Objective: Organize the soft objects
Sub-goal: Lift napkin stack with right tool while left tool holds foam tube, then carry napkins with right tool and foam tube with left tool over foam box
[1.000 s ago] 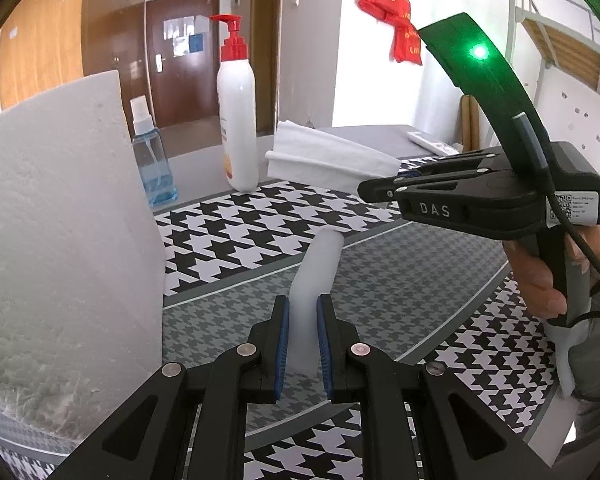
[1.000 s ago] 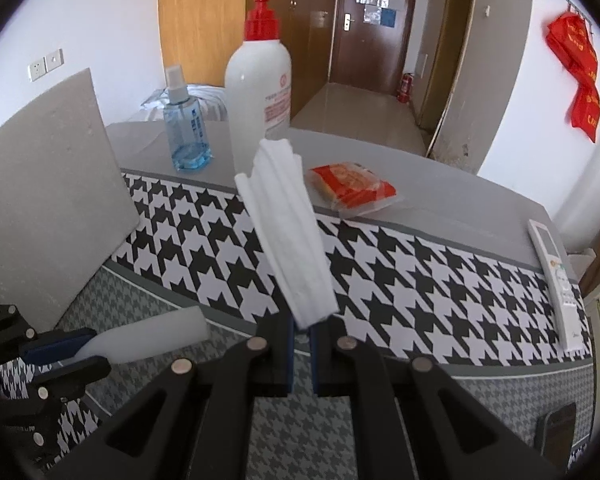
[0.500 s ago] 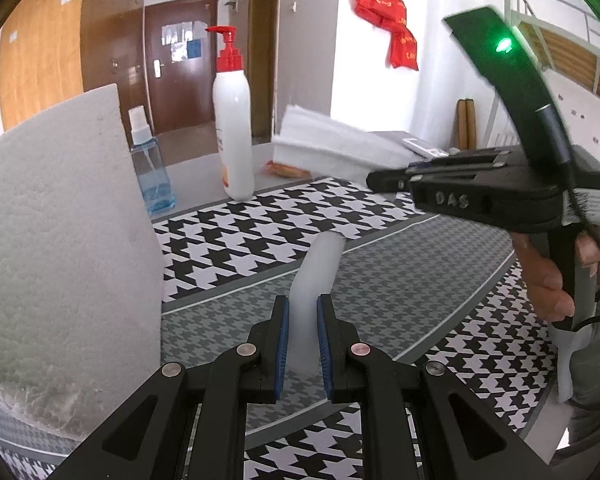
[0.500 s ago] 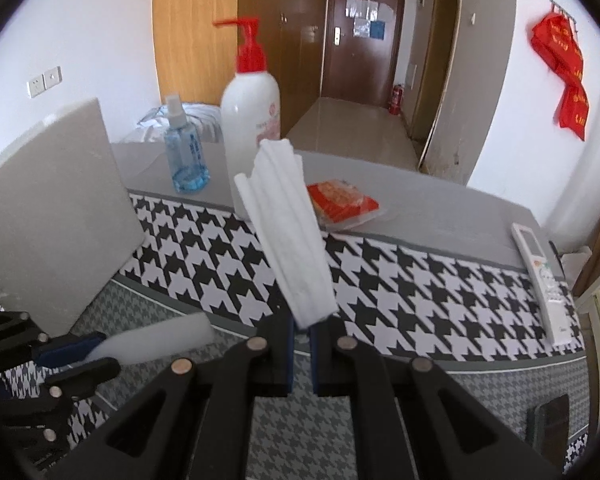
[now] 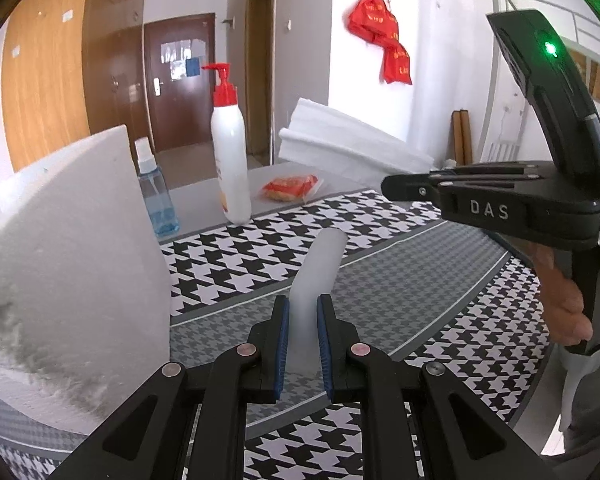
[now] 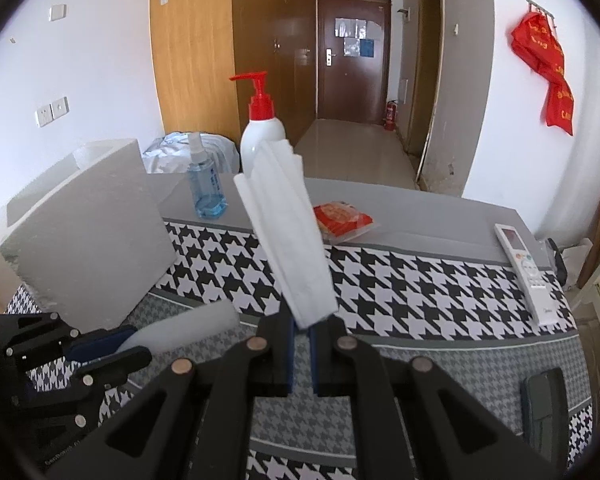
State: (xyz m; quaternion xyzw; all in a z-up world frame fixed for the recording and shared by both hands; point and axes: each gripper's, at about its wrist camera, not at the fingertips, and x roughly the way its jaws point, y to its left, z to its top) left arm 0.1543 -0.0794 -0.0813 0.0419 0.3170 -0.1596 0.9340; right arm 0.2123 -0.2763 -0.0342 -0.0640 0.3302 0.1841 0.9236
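A translucent white foam cylinder (image 5: 314, 280) sits clamped in my left gripper (image 5: 302, 336), raised above the houndstooth-patterned tablecloth (image 5: 400, 292). My right gripper (image 6: 301, 344) pinches a folded white foam sheet (image 6: 288, 232), held higher over that same cloth. A white foam box (image 6: 88, 236) stands on the cloth's left end; beyond its far edge stand a red-capped white pump bottle (image 6: 260, 132) and a blue spray bottle (image 6: 206, 180).

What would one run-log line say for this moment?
left gripper: shut on foam strip | right gripper: shut on folded white sheets | both lifted
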